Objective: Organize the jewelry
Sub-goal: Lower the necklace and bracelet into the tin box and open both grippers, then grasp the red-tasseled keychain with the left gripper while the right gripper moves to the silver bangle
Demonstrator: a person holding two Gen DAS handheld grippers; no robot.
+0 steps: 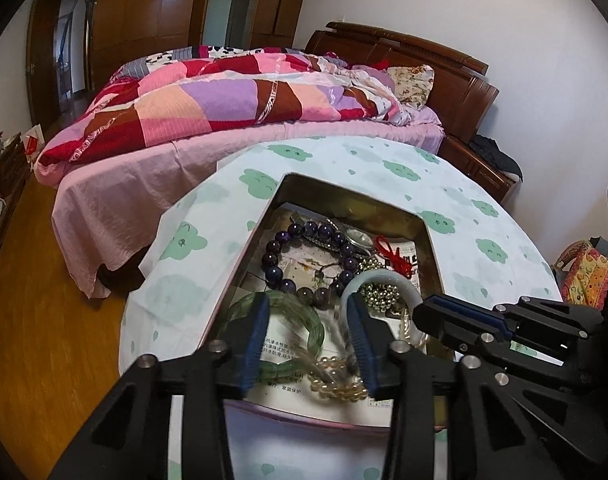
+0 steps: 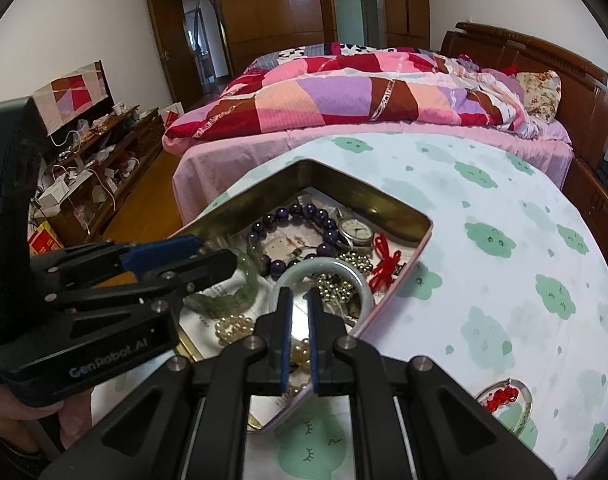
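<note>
The near end of the tin [image 1: 264, 216] is hidden under both grippers, and the tangle of pale beads [image 1: 336, 390] there is partly covered and blurred, so its strands cannot be told apart. The papers lining the tin bottom carry print too small to read.

The tin sits open on the surface [image 1: 484, 208], which is covered by a white cloth with green cloud shapes. Inside lie a purple bead bracelet [image 1: 300, 256] toward the far end, a watch [image 2: 356, 229] just right of it, a red knotted cord [image 2: 384, 264] by the right wall, a heap of small gold beads [image 2: 340, 280], a green bangle [image 1: 300, 316] at the near left and a pale bangle [image 2: 324, 276] at the near right.

The left gripper [image 1: 308, 336] is spread wide, one finger over the green bangle, the other by the pale bangle; it grips nothing. The right gripper [image 2: 298, 336] has its fingers close, with a narrow gap left; its tips sit at the pale bangle's near rim, and whether it pinches the rim cannot be told.

On the cloth at the near right, outside the tin, lies a clear oval piece with red inside [image 2: 504, 400], partly cut off. Beyond the surface stands a bed [image 2: 344, 92] with a patchwork quilt, and a cluttered shelf [image 2: 96, 160] on the left.
</note>
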